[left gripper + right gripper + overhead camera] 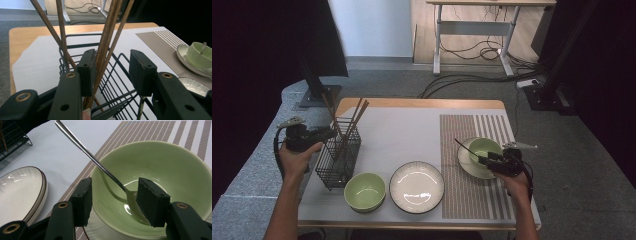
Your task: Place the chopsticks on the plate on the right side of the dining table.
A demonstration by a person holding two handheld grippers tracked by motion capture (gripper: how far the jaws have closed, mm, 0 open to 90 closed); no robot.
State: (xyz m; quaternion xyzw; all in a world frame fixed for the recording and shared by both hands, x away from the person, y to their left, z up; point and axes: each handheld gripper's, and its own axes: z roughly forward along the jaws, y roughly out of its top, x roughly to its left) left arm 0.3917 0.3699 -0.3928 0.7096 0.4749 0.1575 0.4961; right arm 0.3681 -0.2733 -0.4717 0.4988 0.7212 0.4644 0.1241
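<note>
Table set: our left gripper (111, 72) open around chopsticks (106, 37) at 9 o'clock; right gripper (113, 200) open over spoon (100, 163); closing crooked could tip basket (338, 155).

black claws (113, 72), brass-ringed screws, perhaps bare forearms

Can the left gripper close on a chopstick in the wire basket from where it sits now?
Probably yes. The left gripper is open over the basket, and the chopsticks lean up between its fingers with nothing in front.
</note>
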